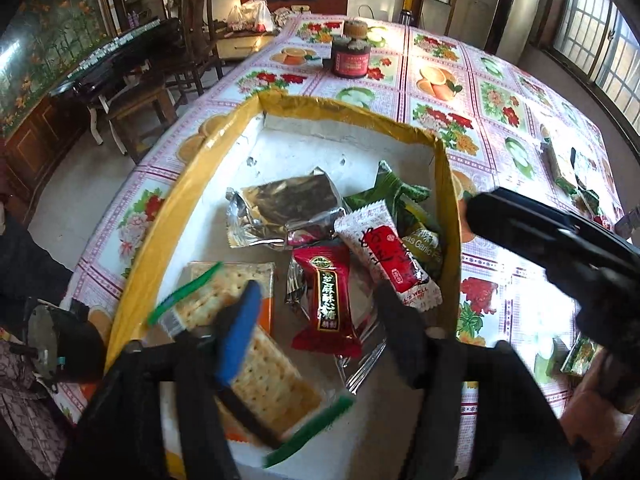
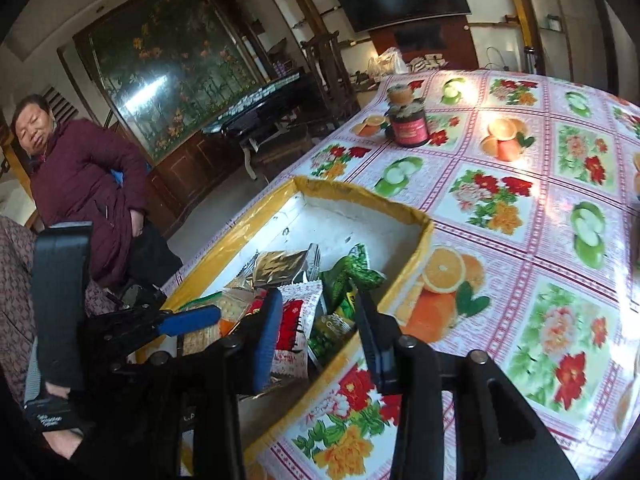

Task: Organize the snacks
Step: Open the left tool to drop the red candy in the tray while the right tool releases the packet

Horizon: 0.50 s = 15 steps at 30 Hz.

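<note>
A white foam box point(image 1: 224, 152) with a yellow taped rim holds several snack packs. Among them are a red candy pack point(image 1: 326, 300), a white-and-red pack point(image 1: 390, 256), a silver foil pack point(image 1: 286, 204), green packs point(image 1: 394, 196) and cracker packs point(image 1: 264, 364). My left gripper point(image 1: 320, 324) hangs open over the box. The red candy pack lies loose below its fingers, and the blue pad point(image 1: 240, 332) is over the crackers. My right gripper point(image 2: 320, 340) stands open above the box's near right wall point(image 2: 404, 272), with the white-and-red pack point(image 2: 294, 320) lying loose beyond it.
The box sits on a table point(image 2: 500, 200) with a flower-and-fruit cloth. A dark jar point(image 2: 408, 124) stands at the far side. More snack packs point(image 1: 568, 168) lie on the cloth to the right. A person in a maroon coat point(image 2: 80, 184) sits at the left, near chairs.
</note>
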Motion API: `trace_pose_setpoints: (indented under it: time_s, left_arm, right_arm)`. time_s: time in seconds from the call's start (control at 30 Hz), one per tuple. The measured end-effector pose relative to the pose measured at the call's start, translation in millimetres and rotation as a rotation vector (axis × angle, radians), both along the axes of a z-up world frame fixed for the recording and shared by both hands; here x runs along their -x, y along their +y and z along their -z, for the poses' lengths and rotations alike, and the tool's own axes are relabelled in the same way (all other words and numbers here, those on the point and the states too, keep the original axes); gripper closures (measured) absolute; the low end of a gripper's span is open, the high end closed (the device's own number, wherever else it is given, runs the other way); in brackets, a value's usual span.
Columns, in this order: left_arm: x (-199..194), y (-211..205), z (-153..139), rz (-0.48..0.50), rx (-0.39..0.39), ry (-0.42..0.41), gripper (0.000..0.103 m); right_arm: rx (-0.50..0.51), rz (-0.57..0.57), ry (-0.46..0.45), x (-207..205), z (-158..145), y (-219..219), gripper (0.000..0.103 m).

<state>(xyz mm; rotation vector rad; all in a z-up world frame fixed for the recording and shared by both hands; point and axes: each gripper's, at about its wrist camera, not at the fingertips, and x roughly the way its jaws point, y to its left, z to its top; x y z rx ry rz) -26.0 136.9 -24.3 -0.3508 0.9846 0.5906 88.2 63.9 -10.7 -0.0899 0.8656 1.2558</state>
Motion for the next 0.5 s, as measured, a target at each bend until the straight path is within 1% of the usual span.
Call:
trace_pose_setpoints:
  time_s: [0.07,0.13,0.2,0.27,0.33,0.5]
  left_arm:
    - [2,-4,-4,-0.002,-0.016,-0.006,0.032]
    - [4,-8,-7,-0.002,-0.015,-0.012,0.029]
    - [6,-13,-11,0.002,-0.021,-0.015,0.028]
    - [7,-19,-15,0.004,-0.025,-0.020,0.027]
    - [8,-25,-18,0.010,-0.027,-0.027,0.025]
    - [9,-44,-23,0.035,-0.043,-0.036,0.024]
  right_arm:
    - [-0.023,0.019,0.017,-3,-3,-14,0.059]
    - [-0.034,0.039,0.031,-5,-3,-23,0.052]
    - [-0.066,0.055,0.069,-8,-4,-36,0.048]
    - [-0.102,0.072,0.097,-9,-4,-49,0.047]
    - [-0.118,0.084,0.096,-7,-6,-59,0.039]
    - [-0.155,0.117,0.091,-1,-7,-89,0.033]
